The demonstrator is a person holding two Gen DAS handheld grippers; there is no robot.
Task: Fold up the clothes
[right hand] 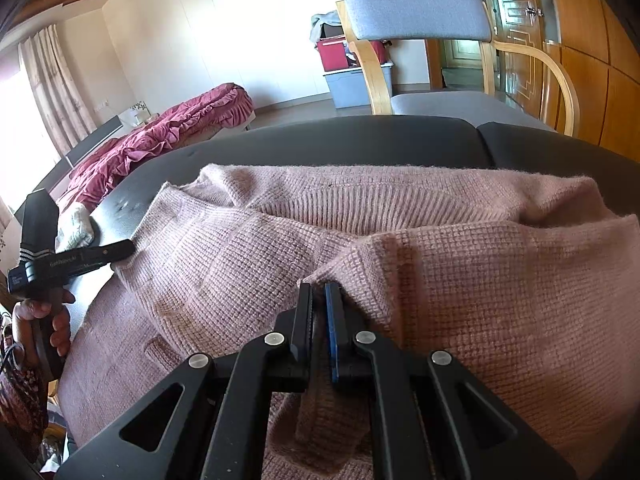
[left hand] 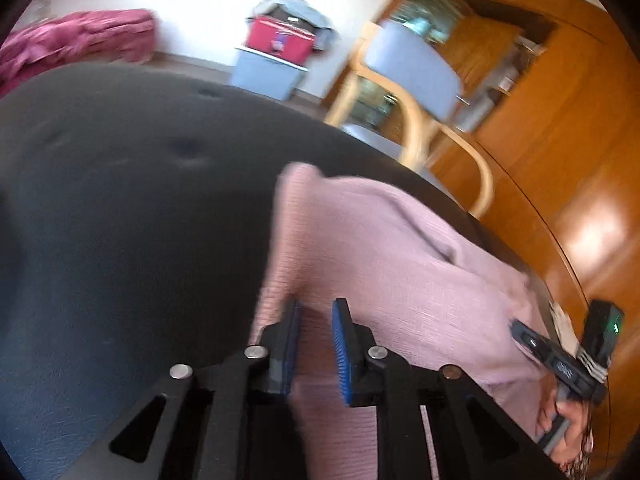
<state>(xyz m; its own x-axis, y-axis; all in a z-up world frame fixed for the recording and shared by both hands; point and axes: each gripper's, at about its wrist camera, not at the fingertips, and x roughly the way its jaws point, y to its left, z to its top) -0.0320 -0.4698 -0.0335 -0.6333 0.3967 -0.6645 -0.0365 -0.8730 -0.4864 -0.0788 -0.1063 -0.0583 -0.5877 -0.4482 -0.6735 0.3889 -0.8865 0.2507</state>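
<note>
Both views, looking along my fingers. The pale pink ribbed knit sweater (right hand: 480,280) lies crumpled and partly doubled over on the black padded table (left hand: 120,200), covering the table's near side and reaching towards its far edge.

My right gripper (right hand: 318,308), above the table's near edge, has its jaws drawn nearly together and pinches a raised fold of the sweater between the blue pads.

My left gripper (left hand: 316,328), over the table's left half, is blurred in its own view. A strip of the knit runs between its pads, and from the side its fingers look closed on the sweater's left edge. A hand (right hand: 40,320) grasps its handle off the table's left corner.

A wooden armchair with grey cushions (right hand: 416,12) stands beyond the table's far edge.
</note>
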